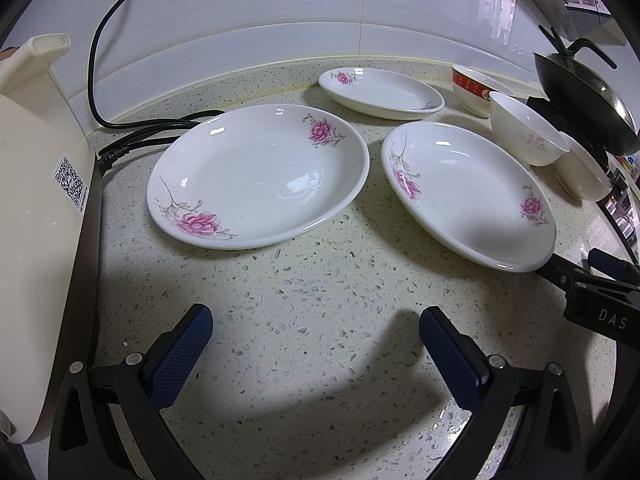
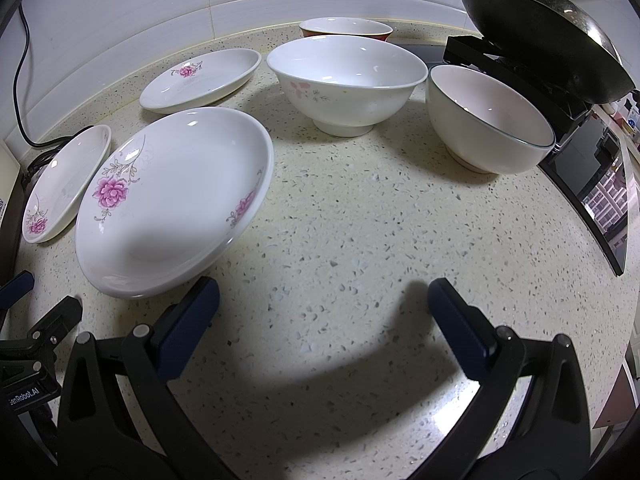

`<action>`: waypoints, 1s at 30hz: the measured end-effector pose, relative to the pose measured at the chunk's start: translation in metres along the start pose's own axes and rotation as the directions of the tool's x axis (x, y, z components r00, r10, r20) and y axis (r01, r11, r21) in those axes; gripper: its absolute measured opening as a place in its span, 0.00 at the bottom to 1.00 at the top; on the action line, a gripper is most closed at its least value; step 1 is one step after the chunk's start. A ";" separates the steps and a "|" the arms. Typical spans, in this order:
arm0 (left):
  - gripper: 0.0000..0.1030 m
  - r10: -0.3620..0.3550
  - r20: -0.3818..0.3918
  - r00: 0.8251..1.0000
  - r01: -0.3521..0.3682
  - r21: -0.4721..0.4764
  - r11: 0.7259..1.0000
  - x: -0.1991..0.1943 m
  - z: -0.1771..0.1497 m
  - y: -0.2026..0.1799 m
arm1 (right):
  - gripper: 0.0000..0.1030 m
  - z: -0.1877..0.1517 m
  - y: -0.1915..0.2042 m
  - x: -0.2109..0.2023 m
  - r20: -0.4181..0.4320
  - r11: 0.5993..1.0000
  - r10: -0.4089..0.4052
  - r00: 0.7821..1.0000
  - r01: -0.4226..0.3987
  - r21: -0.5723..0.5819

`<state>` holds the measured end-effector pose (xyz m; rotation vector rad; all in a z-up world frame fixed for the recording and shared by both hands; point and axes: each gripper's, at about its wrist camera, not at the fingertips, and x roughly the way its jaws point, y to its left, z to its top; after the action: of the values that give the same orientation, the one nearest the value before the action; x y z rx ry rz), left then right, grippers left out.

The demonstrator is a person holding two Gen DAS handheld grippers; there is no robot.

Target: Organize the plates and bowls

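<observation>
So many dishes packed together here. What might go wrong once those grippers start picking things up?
1. The near plate sits right by the open right gripper and looks tilted, so a nudge might slide it into the left plate.
2. The three bowls stand close together beside a black pan; lifting one may knock another.
3. A power cord lies behind the left plate and could snag.

Readable: "DAS" in pale capitals on black body of right gripper [image 1: 600,300], at right edge of left wrist view. "enRobot.AI" in white on black body of left gripper [image 2: 24,364], first letter cut off. QR code label [image 1: 70,178] on cream appliance [image 1: 40,240]; small print too fine to read. Gold characters on red bowl [image 1: 472,87], illegible.
</observation>
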<state>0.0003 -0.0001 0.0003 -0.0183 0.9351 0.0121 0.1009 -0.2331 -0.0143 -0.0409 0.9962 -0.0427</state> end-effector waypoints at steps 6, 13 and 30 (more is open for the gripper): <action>1.00 0.000 0.000 1.000 0.000 0.000 1.000 0.000 0.000 0.000 | 1.00 0.000 0.000 0.000 0.000 1.000 0.000 1.000 0.000 0.000; 1.00 0.000 0.000 1.000 0.000 0.000 1.000 0.000 0.000 0.000 | 1.00 -0.001 0.000 0.000 0.000 1.000 -0.001 1.000 0.001 0.006; 1.00 0.014 -0.061 0.998 -0.016 -0.027 1.000 0.004 0.004 -0.002 | 1.00 0.002 -0.005 0.002 -0.083 0.995 0.059 0.995 -0.065 -0.076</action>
<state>0.0063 -0.0017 -0.0005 -0.0371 0.9957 0.0387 0.1036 -0.2382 -0.0146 -0.0811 1.0789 0.0521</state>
